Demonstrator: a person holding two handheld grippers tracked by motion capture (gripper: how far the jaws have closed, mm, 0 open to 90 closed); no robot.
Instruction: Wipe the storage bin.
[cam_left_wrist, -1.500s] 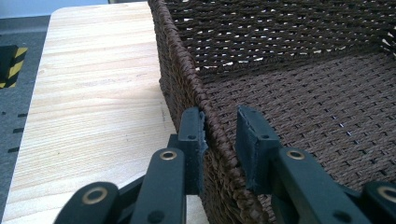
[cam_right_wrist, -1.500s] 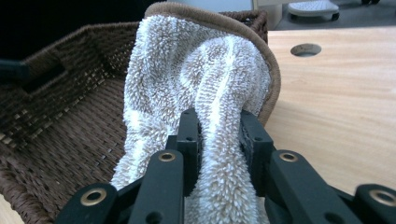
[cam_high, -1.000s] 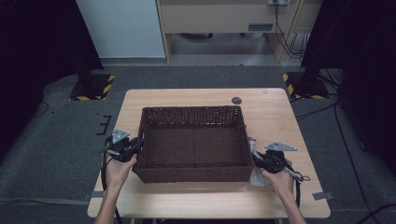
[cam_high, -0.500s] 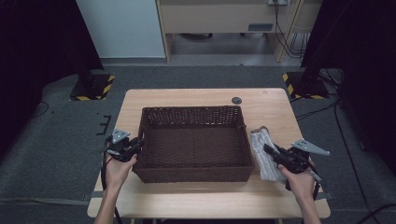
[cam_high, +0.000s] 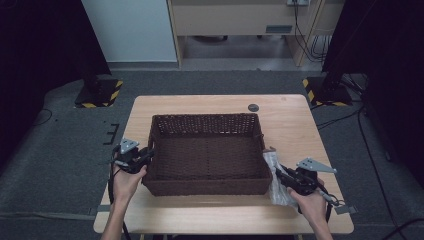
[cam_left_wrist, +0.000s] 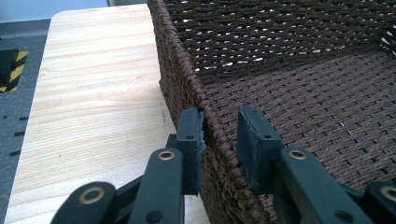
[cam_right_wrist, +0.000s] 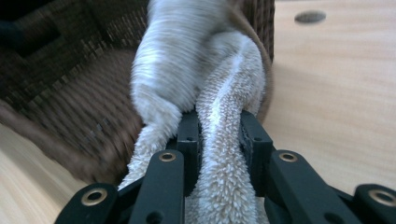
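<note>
We see a pale, fluffy towel (cam_right_wrist: 219, 116) bunched against the outside of the right-hand wall of a dark woven basket (cam_high: 207, 150), on the near right part of the light wooden table (cam_high: 295, 125). Our right gripper (cam_high: 278, 172) has its fingers (cam_right_wrist: 189, 135) clamped on a fold of the towel, the cloth squeezed between the two black pads in the right gripper view; in the high view the rest of it (cam_high: 277, 182) hangs crumpled between gripper and basket, its lower end on the table top.

The basket sits in the middle of the table, long side toward us. At its near left corner our left gripper (cam_high: 148, 155) straddles the rim: in the left gripper view one finger (cam_left_wrist: 191, 135) lies against the outside of the woven wall, while the other stands inside the basket, a sliver of gap between its pad and the weave, so we cannot tell whether the wall is pinched.

A small dark round disc (cam_high: 253, 107) lies on the table beyond the basket's far right corner, well apart from both hands.
</note>
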